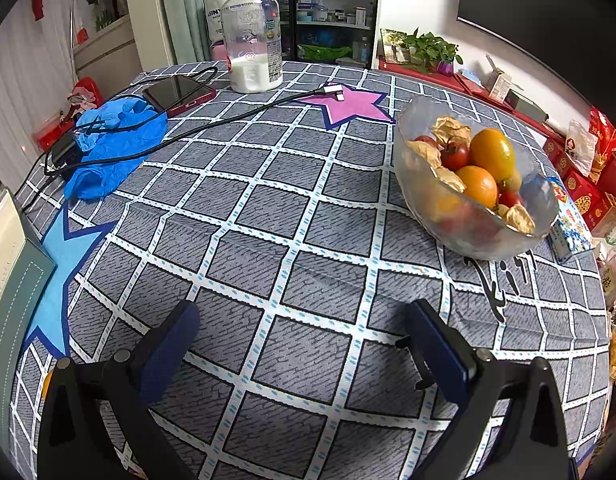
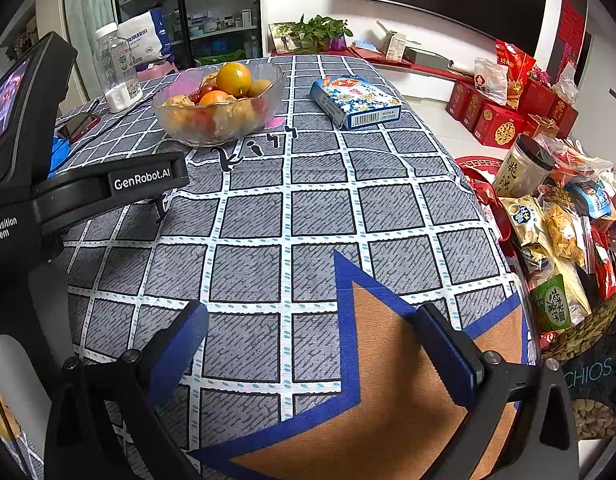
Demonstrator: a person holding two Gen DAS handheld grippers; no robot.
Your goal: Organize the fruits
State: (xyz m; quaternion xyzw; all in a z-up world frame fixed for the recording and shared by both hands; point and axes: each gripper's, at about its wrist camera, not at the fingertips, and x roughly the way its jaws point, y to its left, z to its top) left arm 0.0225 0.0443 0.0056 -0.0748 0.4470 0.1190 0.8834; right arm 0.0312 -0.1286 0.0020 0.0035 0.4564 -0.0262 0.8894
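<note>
A clear glass bowl [image 1: 420,184] stands on the checked tablecloth at the right of the left wrist view, and at the far left in the right wrist view [image 2: 212,130]. It holds oranges [image 1: 491,152], small red tomatoes [image 1: 454,156], a kiwi and papery husked fruits [image 1: 452,128]. My left gripper [image 1: 304,316] is open and empty, low over the cloth, short of the bowl. It also shows at the left of the right wrist view [image 2: 156,178]. My right gripper [image 2: 314,318] is open and empty over an orange star patch.
A milk bottle [image 1: 252,32], a red phone [image 1: 180,94], a cable and blue gloves [image 1: 108,148] lie at the far left of the table. A blue printed box [image 2: 354,100] lies right of the bowl. Snack packets [image 2: 564,240] and red boxes crowd the floor beyond the right table edge.
</note>
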